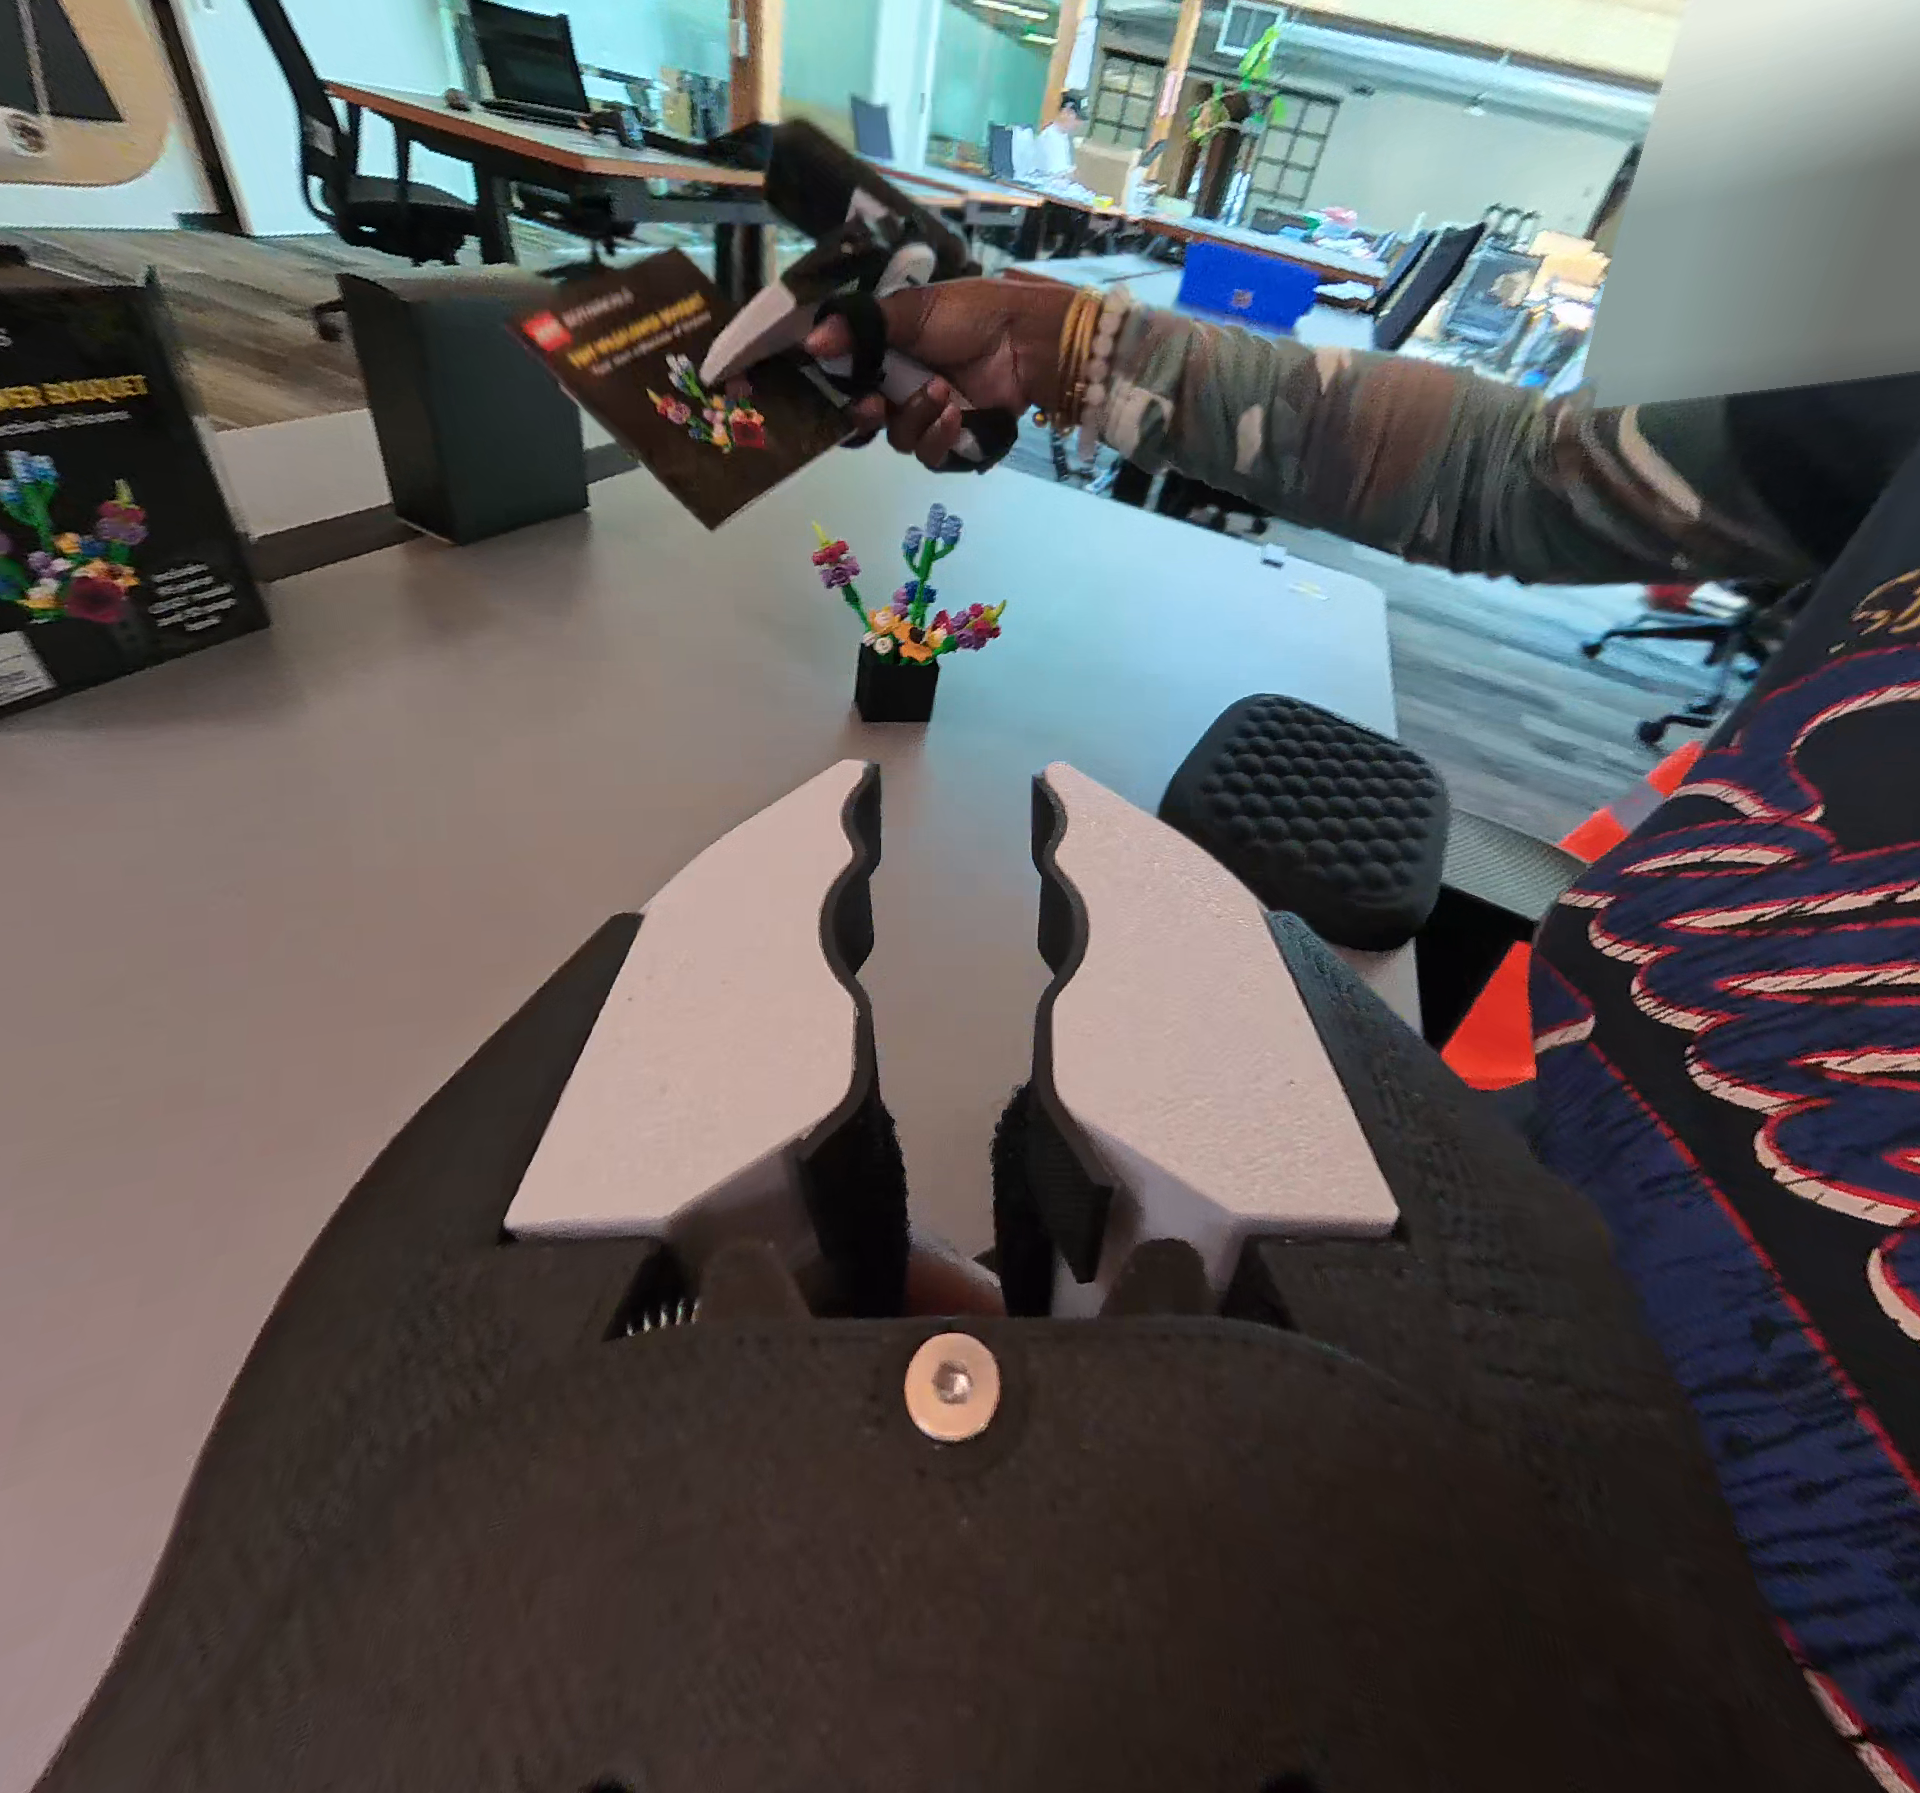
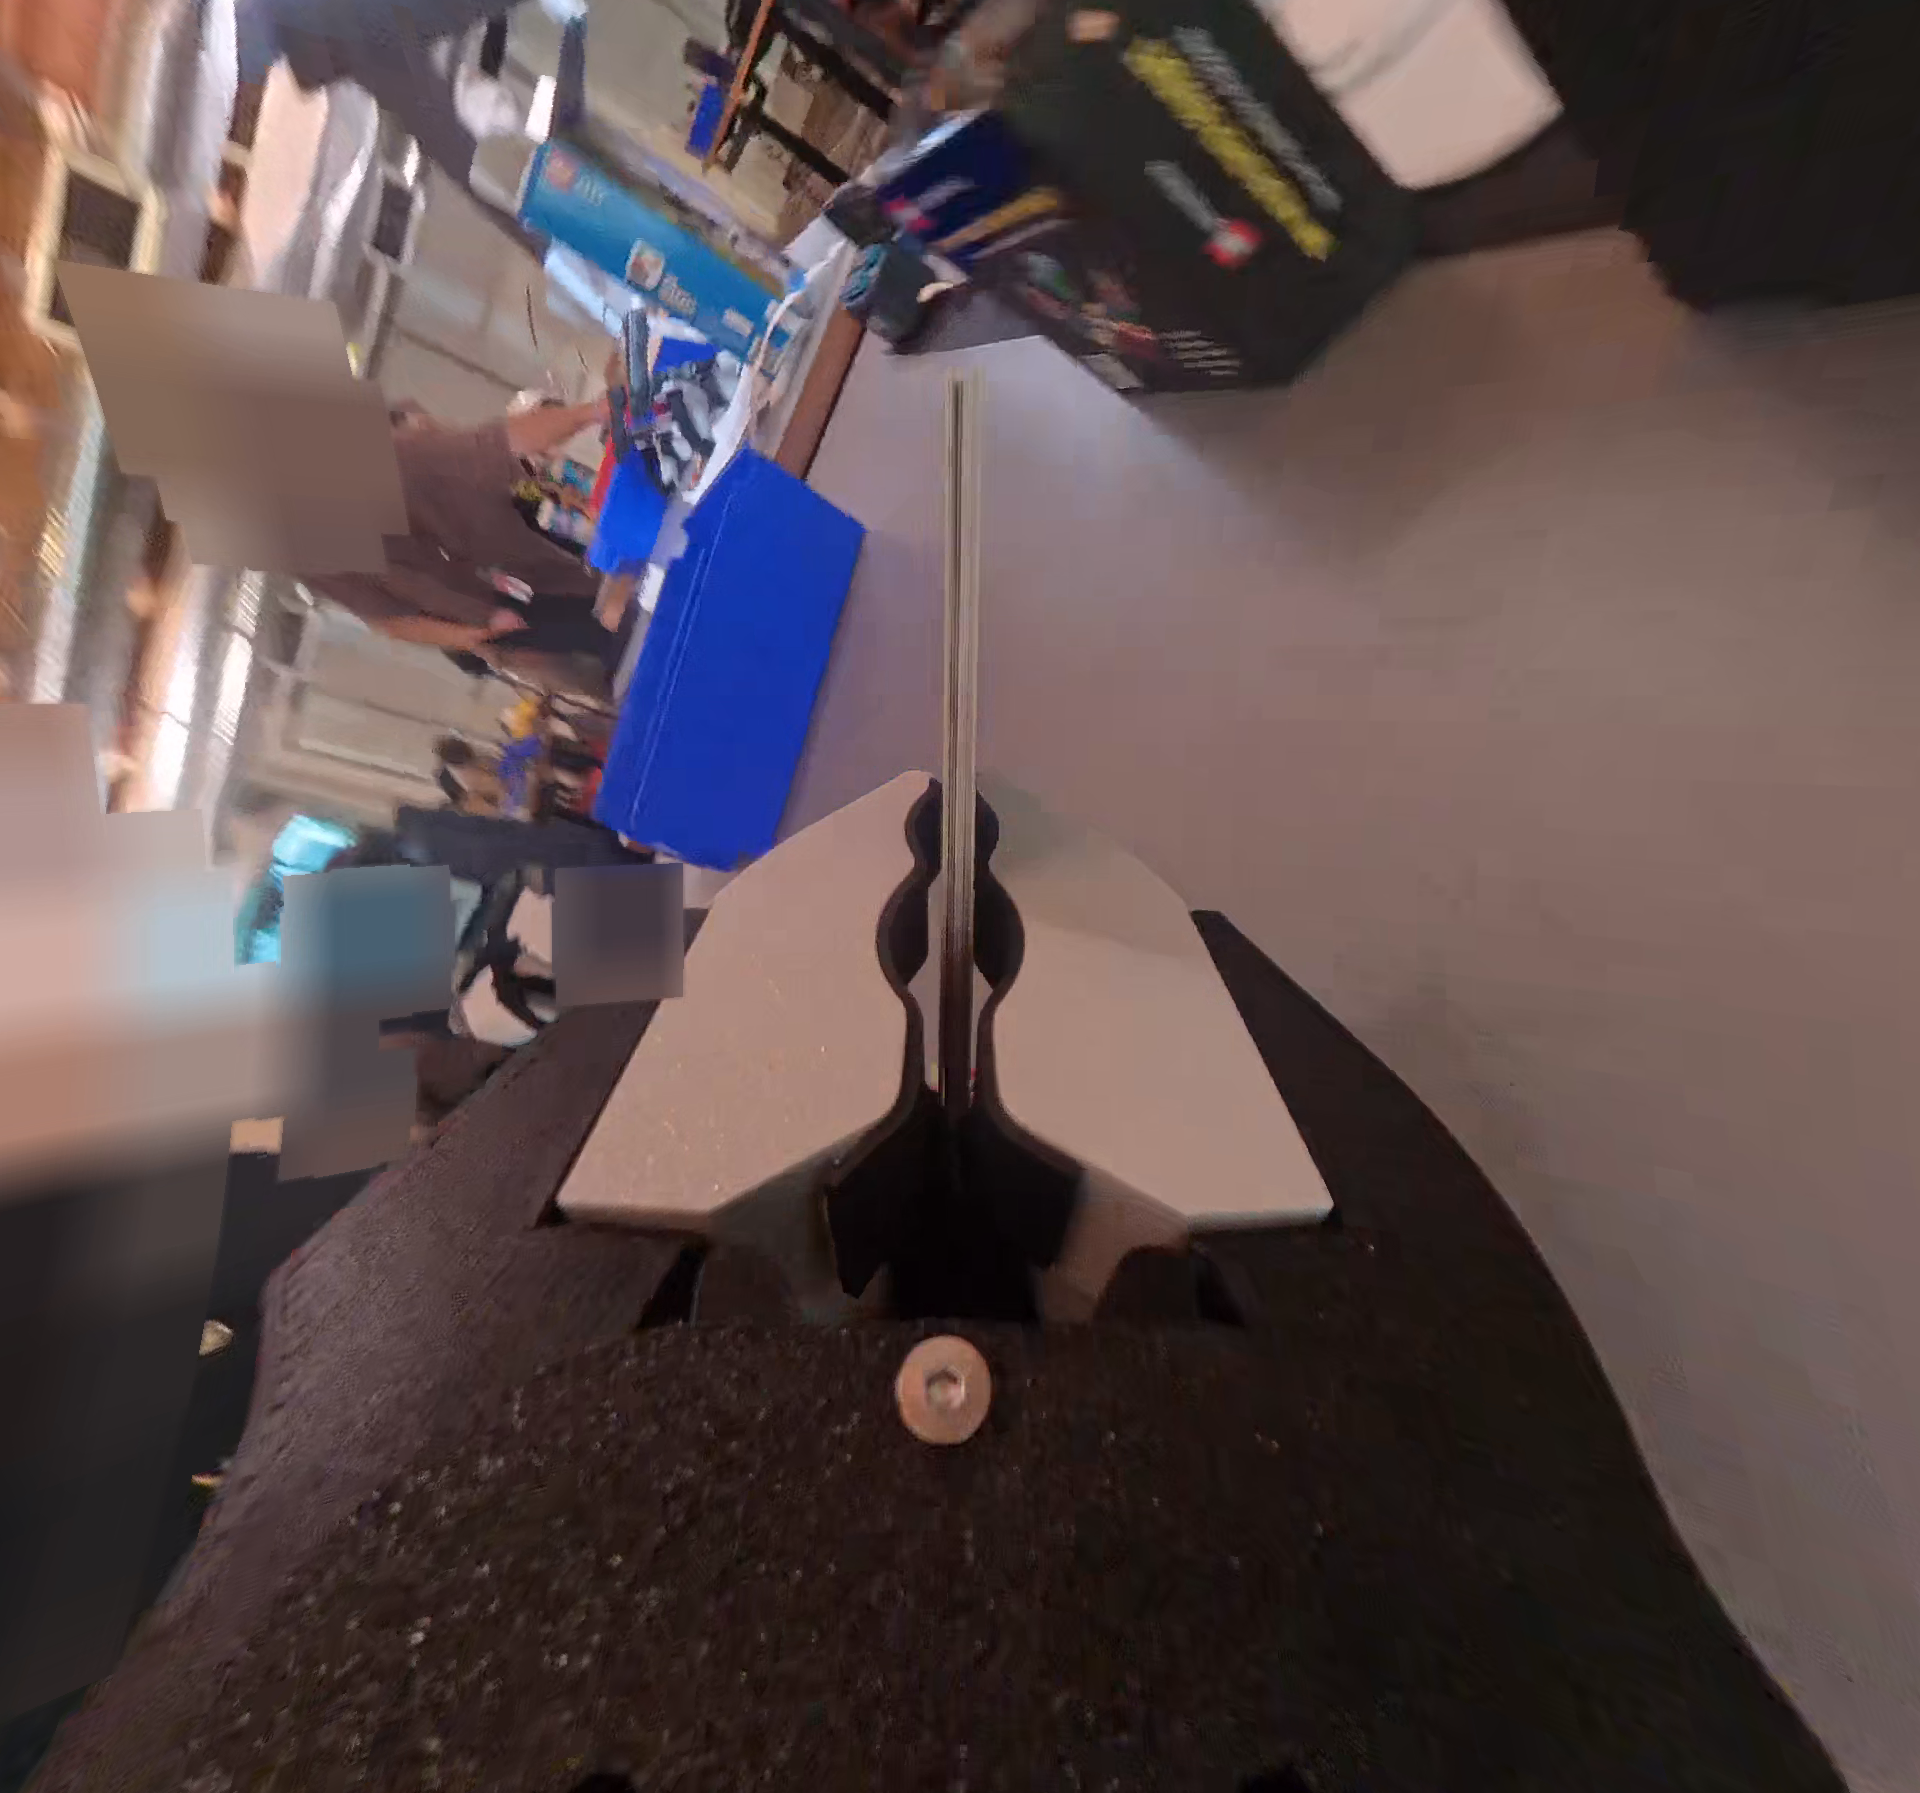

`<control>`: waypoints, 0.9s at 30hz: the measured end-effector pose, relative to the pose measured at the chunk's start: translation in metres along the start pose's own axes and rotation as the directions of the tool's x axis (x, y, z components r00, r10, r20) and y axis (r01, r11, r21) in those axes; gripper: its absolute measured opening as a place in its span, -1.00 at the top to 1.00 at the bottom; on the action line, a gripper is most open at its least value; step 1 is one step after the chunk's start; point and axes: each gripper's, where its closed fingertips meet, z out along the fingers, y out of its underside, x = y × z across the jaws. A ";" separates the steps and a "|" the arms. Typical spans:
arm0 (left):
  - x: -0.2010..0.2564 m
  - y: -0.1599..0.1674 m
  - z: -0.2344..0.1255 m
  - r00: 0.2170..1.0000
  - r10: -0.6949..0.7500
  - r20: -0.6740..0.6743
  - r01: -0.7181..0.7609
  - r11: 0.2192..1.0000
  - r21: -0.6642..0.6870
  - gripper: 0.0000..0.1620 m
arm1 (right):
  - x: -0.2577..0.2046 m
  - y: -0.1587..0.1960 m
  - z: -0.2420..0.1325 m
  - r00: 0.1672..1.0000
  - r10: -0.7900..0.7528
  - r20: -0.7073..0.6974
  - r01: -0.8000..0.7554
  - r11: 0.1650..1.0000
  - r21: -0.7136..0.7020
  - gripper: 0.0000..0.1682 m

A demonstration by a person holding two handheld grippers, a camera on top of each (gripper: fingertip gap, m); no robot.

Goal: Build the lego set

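1. Two grippers in my hands. My left gripper (image 1: 956,798), grey fingers on a black body, is spread and empty, hovering low over the near edge of the pale grey tabletop (image 1: 416,808).
2. My right gripper (image 2: 951,808) is pressed together on the thin dark instruction booklet (image 2: 964,600), seen edge-on between its pads; from the left wrist view the booklet (image 1: 686,382) hangs tilted in the air above the far half of the tabletop.
3. One small built bouquet of coloured plastic-brick flowers in a black cube vase (image 1: 899,621): upright, mid-tabletop, toward the right edge, below the booklet and apart from it.
4. One black printed set box (image 1: 94,496): standing at the left edge.
5. Risks, as I judge: the pinch sits on one spot of the cover, so the booklet could swivel or slip out; lowering it carelessly could clip the tall stems and topple the vase.
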 end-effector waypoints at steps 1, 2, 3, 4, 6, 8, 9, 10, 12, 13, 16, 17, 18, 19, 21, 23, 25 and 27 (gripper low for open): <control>-0.001 0.001 -0.002 1.000 0.015 0.022 -0.015 1.000 -0.009 0.66 | 0.018 -0.005 0.000 0.998 0.069 0.002 -0.069 0.998 0.012 0.97; -0.001 0.001 -0.005 0.998 0.033 0.045 -0.032 0.999 -0.019 0.66 | 0.035 -0.008 0.000 0.993 0.117 -0.005 -0.117 0.993 0.026 0.97; -0.002 0.002 -0.008 0.996 0.053 0.069 -0.051 0.998 -0.031 0.66 | 0.049 -0.009 0.000 0.989 0.149 -0.021 -0.149 0.989 0.022 0.97; -0.002 0.003 -0.012 0.993 0.074 0.093 -0.071 0.997 -0.043 0.66 | 0.061 -0.008 0.001 0.985 0.164 -0.048 -0.165 0.986 0.002 0.97; -0.004 0.005 -0.019 0.984 0.116 0.137 -0.109 0.992 -0.062 0.66 | 0.078 -0.002 0.004 0.978 0.178 -0.105 -0.183 0.982 -0.038 0.97; -0.007 0.006 -0.027 0.974 0.141 0.175 -0.130 0.989 -0.070 0.66 | 0.089 0.005 0.008 0.972 0.176 -0.155 -0.190 0.978 -0.081 0.97; -0.008 0.007 -0.030 0.971 0.143 0.191 -0.132 0.989 -0.069 0.66 | 0.095 0.009 0.009 0.968 0.161 -0.193 -0.184 0.977 -0.110 0.97; -0.010 0.007 -0.032 0.969 0.141 0.203 -0.130 0.989 -0.066 0.66 | 0.100 0.012 0.009 0.963 0.146 -0.226 -0.179 0.975 -0.131 0.95; -0.014 0.007 -0.037 0.968 0.126 0.216 -0.116 0.992 -0.056 0.66 | 0.109 0.015 0.007 0.951 0.110 -0.288 -0.161 0.974 -0.160 0.94; -0.015 0.007 -0.038 0.969 0.116 0.220 -0.107 0.993 -0.051 0.66 | 0.111 0.016 0.006 0.946 0.094 -0.310 -0.151 0.974 -0.166 0.93; -0.020 0.004 -0.042 0.967 0.098 0.235 -0.092 0.995 -0.037 0.66 | 0.113 0.016 0.006 0.939 0.079 -0.335 -0.142 0.975 -0.169 0.91; -0.021 0.003 -0.043 0.966 0.098 0.241 -0.093 0.995 -0.033 0.66 | 0.114 0.017 0.005 0.934 0.073 -0.350 -0.141 0.975 -0.174 0.90; -0.022 0.001 -0.043 0.965 0.099 0.243 -0.094 0.995 -0.030 0.66 | 0.117 0.018 0.004 0.926 0.056 -0.374 -0.133 0.974 -0.183 0.87; -0.022 0.000 -0.044 0.965 0.100 0.243 -0.096 0.995 -0.029 0.66 | 0.120 0.018 0.002 0.915 0.032 -0.403 -0.119 0.974 -0.192 0.84; -0.022 -0.001 -0.044 0.963 0.104 0.248 -0.099 0.995 -0.030 0.66 | 0.123 0.019 0.000 0.894 -0.008 -0.449 -0.091 0.975 -0.200 0.76; -0.021 -0.001 -0.045 0.960 0.110 0.257 -0.105 0.994 -0.035 0.66 | 0.125 0.019 -0.001 0.876 -0.047 -0.480 -0.062 0.976 -0.207 0.72; -0.021 -0.001 -0.047 0.957 0.116 0.265 -0.108 0.993 -0.045 0.65 | 0.125 0.018 -0.002 0.857 -0.088 -0.507 -0.028 0.976 -0.216 0.67; -0.017 0.000 -0.050 0.963 0.115 0.245 -0.103 0.993 -0.061 0.62 | 0.126 0.018 -0.003 0.832 -0.134 -0.538 0.006 0.973 -0.232 0.63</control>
